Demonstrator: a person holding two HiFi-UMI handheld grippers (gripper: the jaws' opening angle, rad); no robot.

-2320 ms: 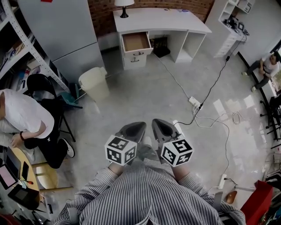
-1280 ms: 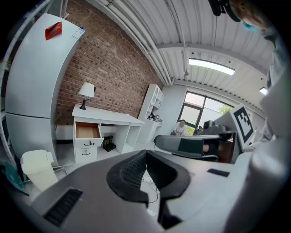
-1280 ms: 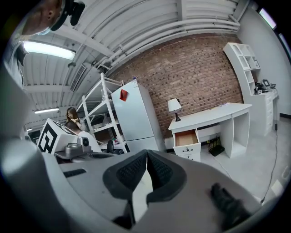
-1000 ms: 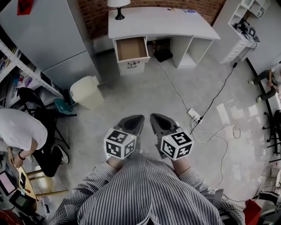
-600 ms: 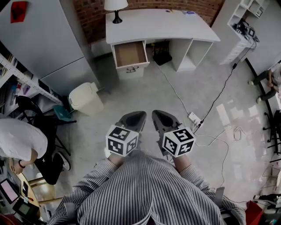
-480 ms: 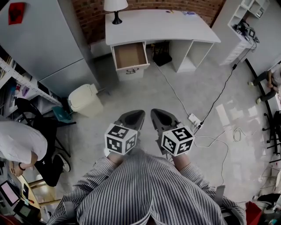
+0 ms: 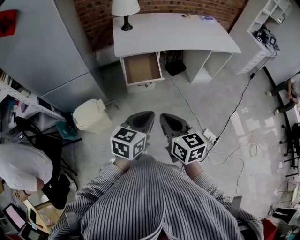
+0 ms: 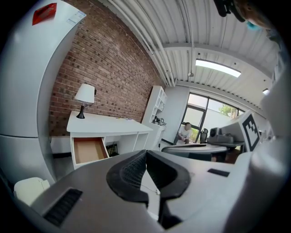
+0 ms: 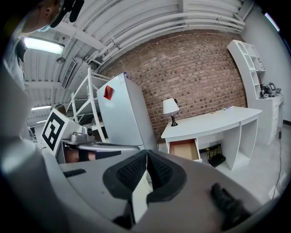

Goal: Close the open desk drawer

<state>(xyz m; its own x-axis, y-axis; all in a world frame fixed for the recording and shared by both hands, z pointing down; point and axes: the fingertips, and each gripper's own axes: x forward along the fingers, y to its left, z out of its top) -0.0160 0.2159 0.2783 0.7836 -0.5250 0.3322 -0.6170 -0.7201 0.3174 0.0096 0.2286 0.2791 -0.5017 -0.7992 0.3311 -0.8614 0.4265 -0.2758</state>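
Risk, route: a black cable and a white power strip lying on the grey floor towards the open white drawer; likely snagging a foot if walking right of centre.
Risk, left side: cream lidded bin standing near the path, possibly getting clipped.
Risk, contact: pushing off-centre probably skewing the drawer and jamming it part-way; shoving hard likely rocking the white-shaded table lamp.
Left tool: hanging clenched, jaws meeting, gripping nothing.
Right tool: likewise clenched and carrying nothing.
Drawer position: sticking out from the left end of the white worktop, below the lamp, well apart from both tools.
Drawer look: showing a shallow white box with a bare brown bottom, seemingly holding nothing; handle too small to make out.
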